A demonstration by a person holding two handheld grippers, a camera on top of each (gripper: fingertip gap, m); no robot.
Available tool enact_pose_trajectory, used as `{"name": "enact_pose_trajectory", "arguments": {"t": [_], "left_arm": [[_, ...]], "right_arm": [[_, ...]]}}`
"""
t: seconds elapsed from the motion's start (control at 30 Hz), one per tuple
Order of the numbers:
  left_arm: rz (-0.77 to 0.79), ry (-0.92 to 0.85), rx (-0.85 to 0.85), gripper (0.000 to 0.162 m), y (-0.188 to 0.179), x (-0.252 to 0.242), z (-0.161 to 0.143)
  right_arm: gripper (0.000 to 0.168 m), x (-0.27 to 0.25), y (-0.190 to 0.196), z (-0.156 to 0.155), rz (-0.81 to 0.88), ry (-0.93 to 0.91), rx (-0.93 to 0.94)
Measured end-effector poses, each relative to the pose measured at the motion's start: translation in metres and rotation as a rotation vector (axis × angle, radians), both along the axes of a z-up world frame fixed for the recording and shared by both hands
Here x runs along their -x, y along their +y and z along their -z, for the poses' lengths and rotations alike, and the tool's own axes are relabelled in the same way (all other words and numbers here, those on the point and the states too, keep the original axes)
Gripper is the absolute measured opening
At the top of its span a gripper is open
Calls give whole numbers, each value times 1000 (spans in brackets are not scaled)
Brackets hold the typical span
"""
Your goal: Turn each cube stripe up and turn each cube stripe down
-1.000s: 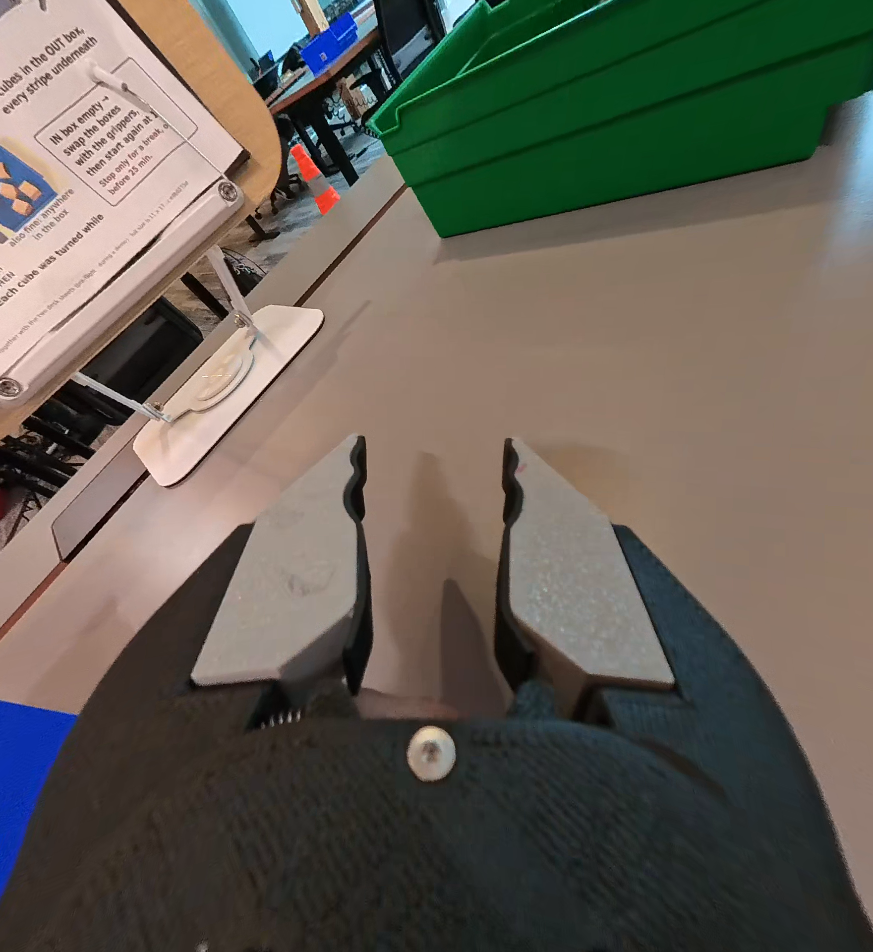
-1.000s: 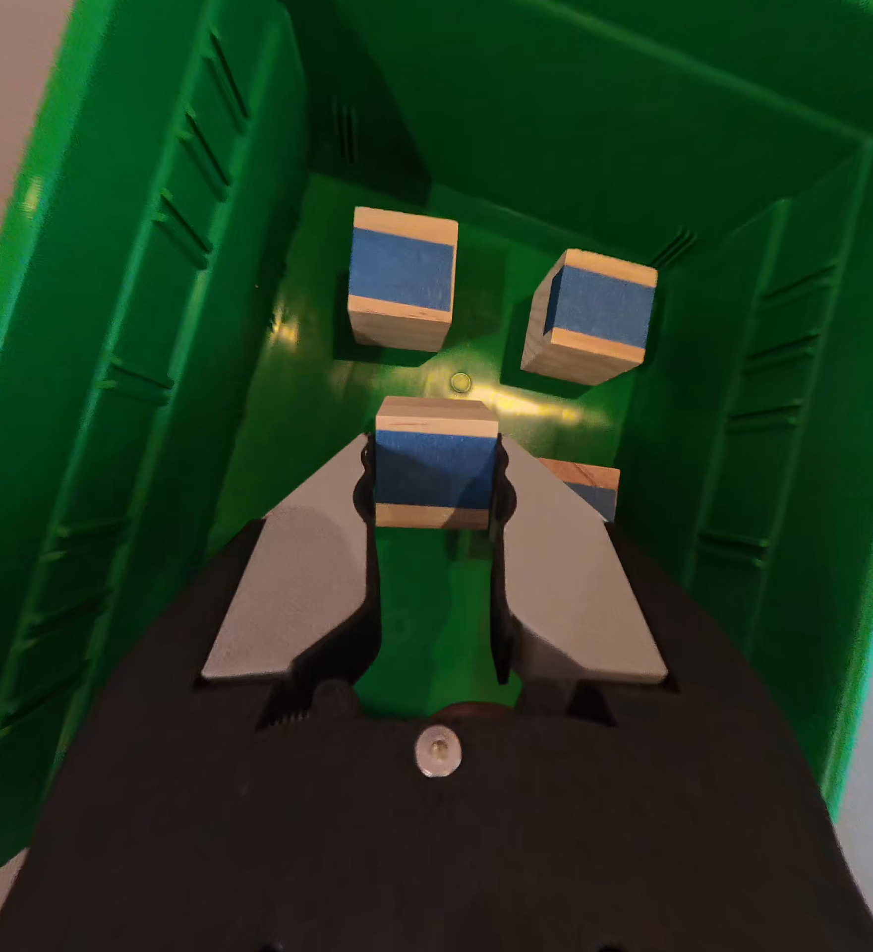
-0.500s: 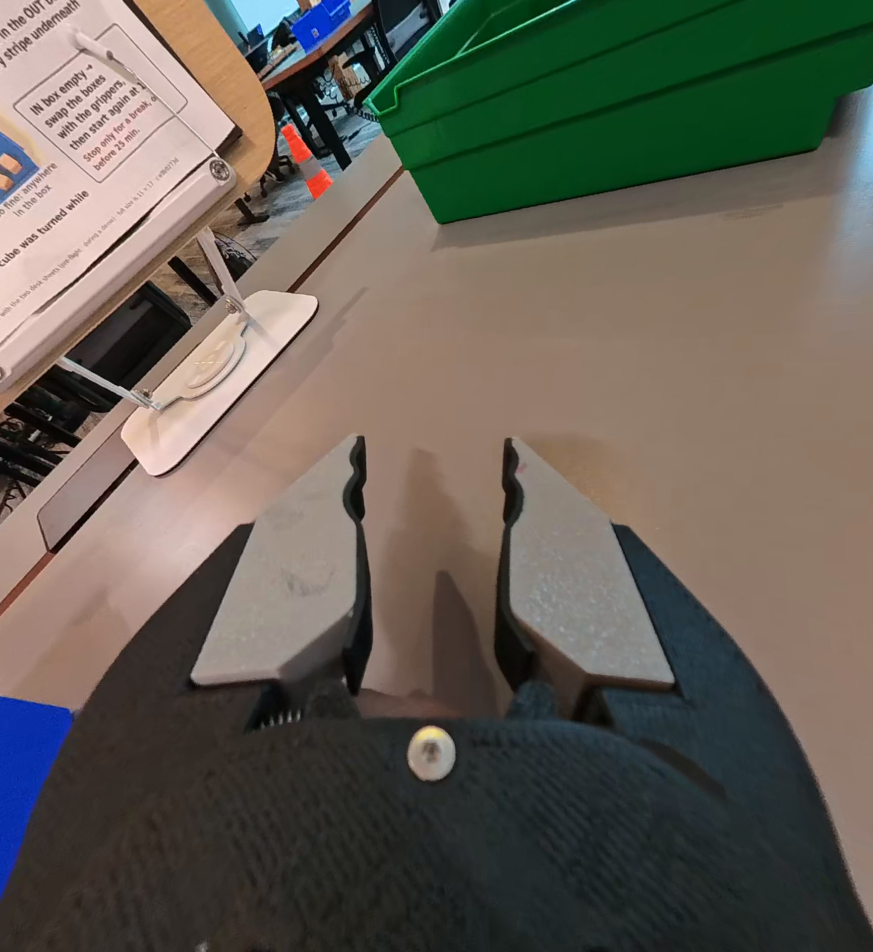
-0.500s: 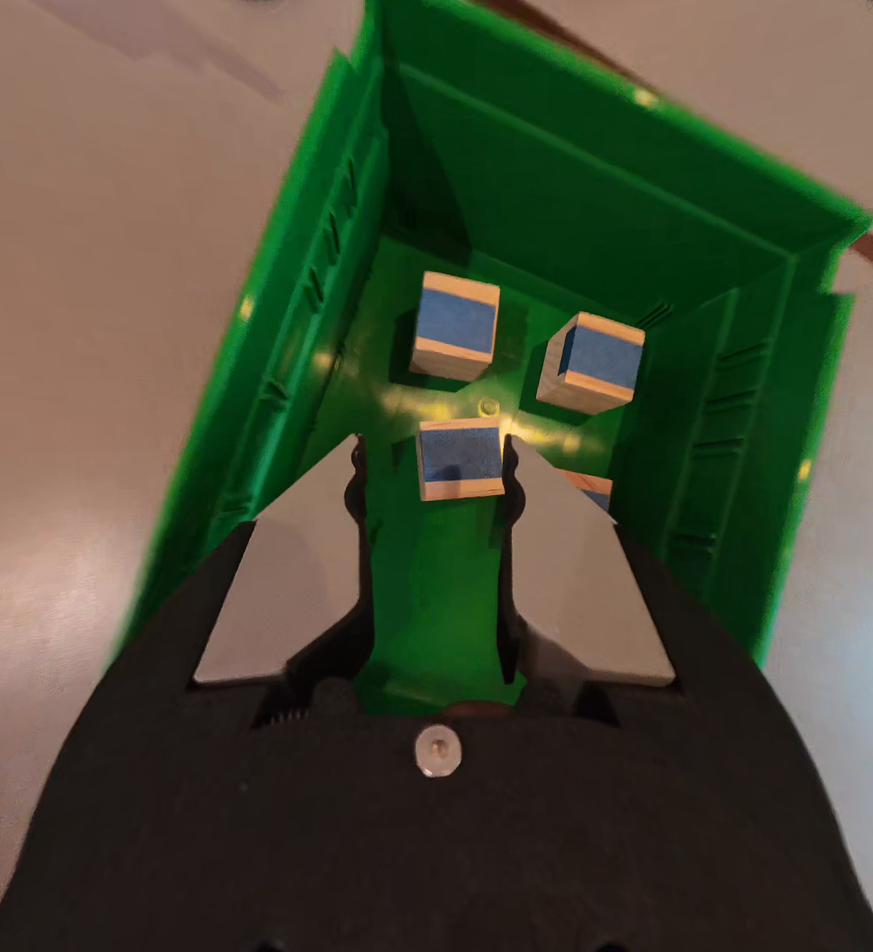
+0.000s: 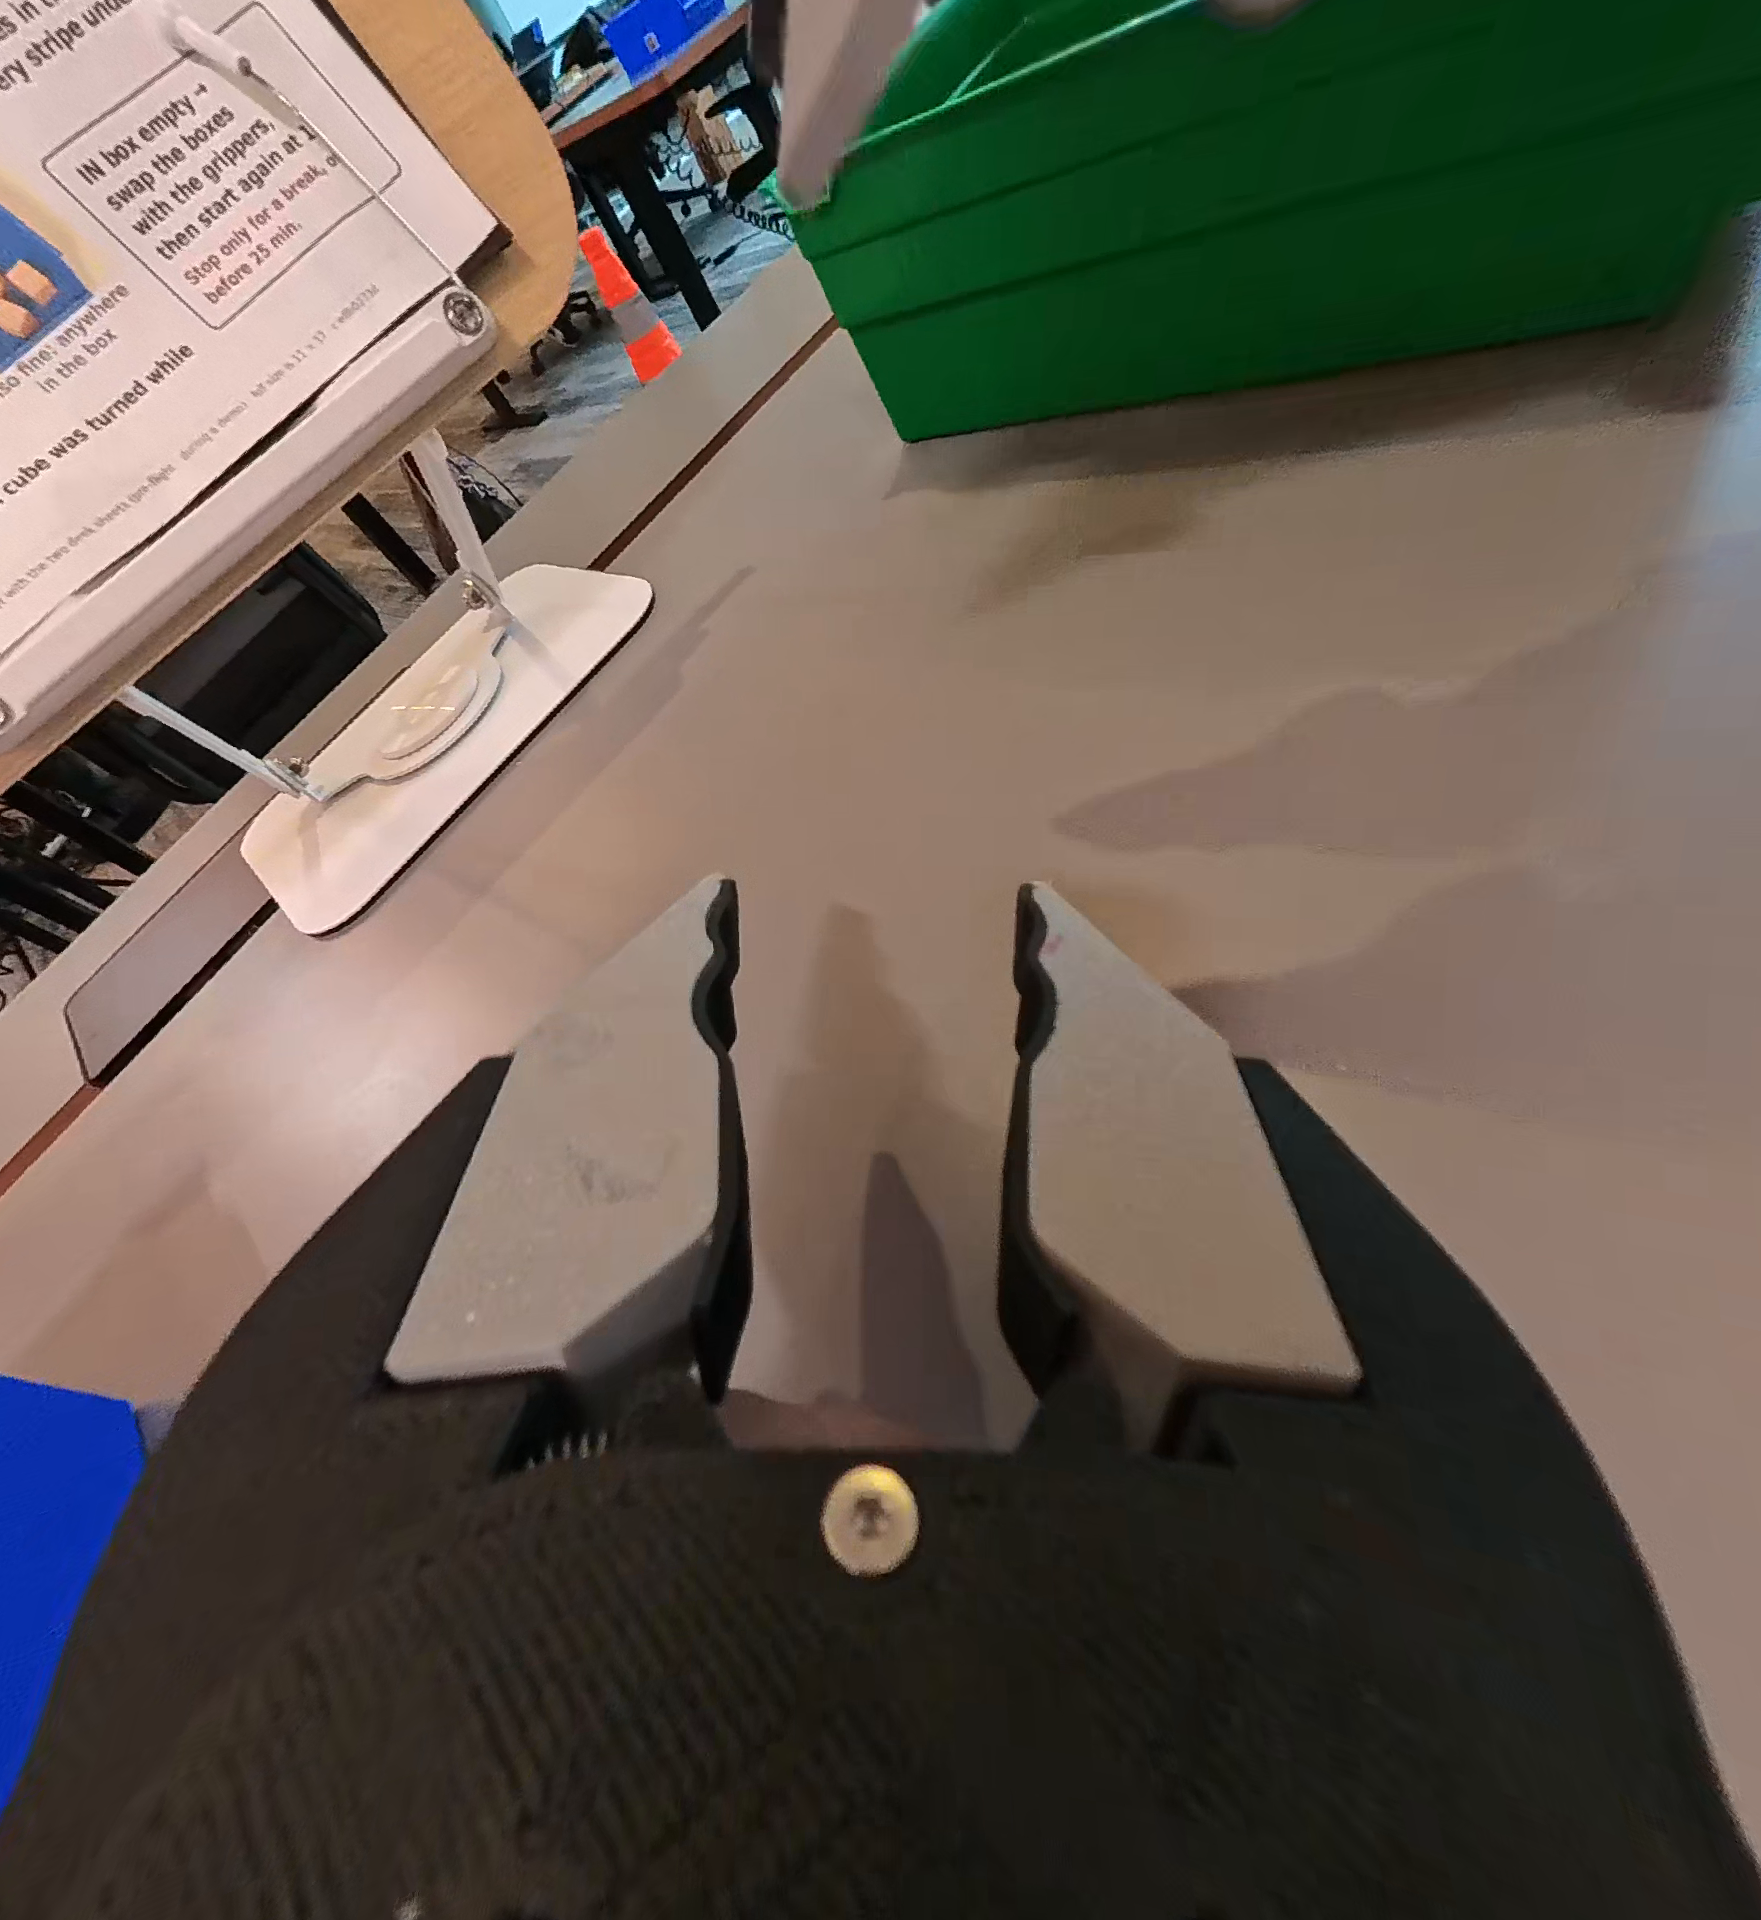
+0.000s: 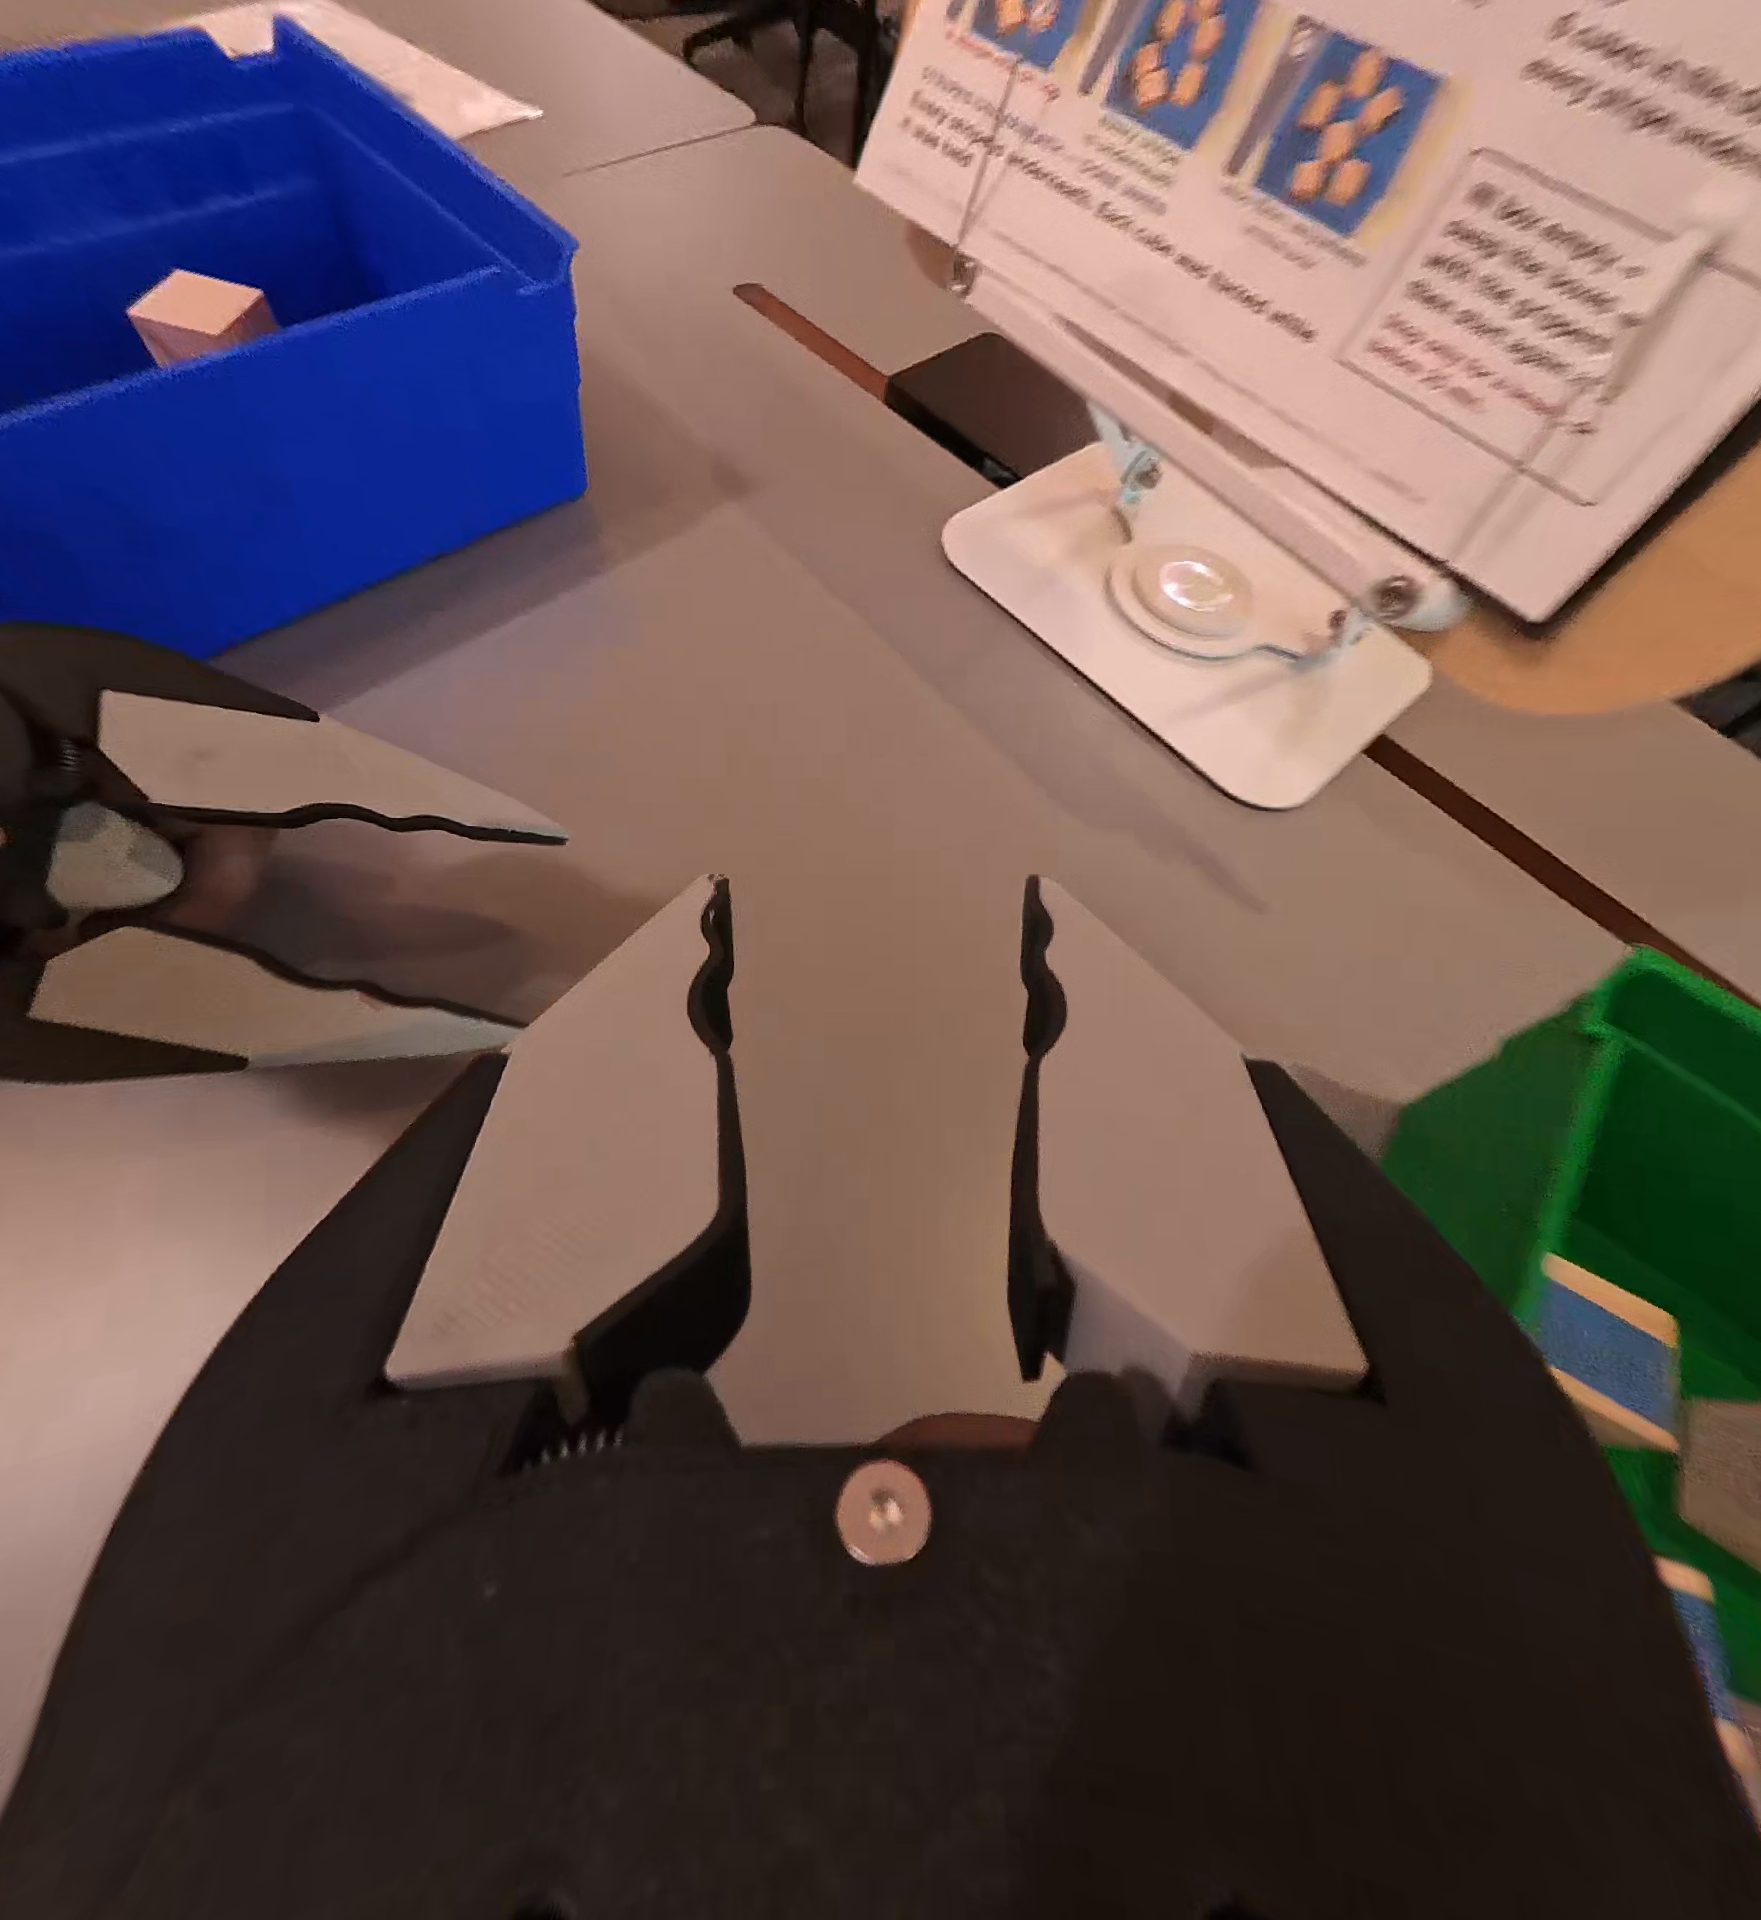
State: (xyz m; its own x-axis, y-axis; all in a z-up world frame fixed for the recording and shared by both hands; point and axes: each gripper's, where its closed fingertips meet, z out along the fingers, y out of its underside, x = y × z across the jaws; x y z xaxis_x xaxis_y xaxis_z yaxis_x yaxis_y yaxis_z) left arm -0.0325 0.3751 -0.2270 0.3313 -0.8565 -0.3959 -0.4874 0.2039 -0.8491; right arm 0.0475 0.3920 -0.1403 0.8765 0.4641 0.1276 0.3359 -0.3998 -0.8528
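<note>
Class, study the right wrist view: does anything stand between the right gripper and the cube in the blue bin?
Yes. The left gripper reaches across the table beside that path, and the blue bin wall rises in front of the cube. The right gripper is open and empty.

sign: printed instruction sheet with pictures | on: white tabletop stand | other writing: none

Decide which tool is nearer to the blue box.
Left. The left tool lies on the table right beside the blue box. The right tool hovers farther off, next to the green box.
</note>
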Motion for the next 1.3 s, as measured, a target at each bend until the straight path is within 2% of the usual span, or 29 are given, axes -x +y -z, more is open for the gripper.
{"name": "enact_pose_trajectory", "arguments": {"t": [0.2,0.27,0.33,0.4,0.57,0.8,0.97,1.2,1.3], "left_arm": [[-13,-7,13,52,3,2,0],[-15,-5,17,52,4,2,0],[-16,-1,16,52,4,2,1],[-15,5,7,52,3,2,1],[-18,6,10,52,4,2,2],[27,22,75,65,1,0,7],[32,11,73,65,1,0,6],[2,-96,64,58,-1,11,-14],[18,-160,93,60,-12,18,-38]], "right_arm": [[52,35,21,65,-35,48,-63],[55,29,23,86,-26,-31,-4],[54,17,28,94,8,-98,-22],[54,16,28,103,7,-87,12],[54,15,27,104,19,-26,15],[54,14,26,109,23,-17,27],[54,16,25,109,18,-7,31],[54,21,23,112,-1,-26,45],[54,21,22,109,-5,-35,32]]}}
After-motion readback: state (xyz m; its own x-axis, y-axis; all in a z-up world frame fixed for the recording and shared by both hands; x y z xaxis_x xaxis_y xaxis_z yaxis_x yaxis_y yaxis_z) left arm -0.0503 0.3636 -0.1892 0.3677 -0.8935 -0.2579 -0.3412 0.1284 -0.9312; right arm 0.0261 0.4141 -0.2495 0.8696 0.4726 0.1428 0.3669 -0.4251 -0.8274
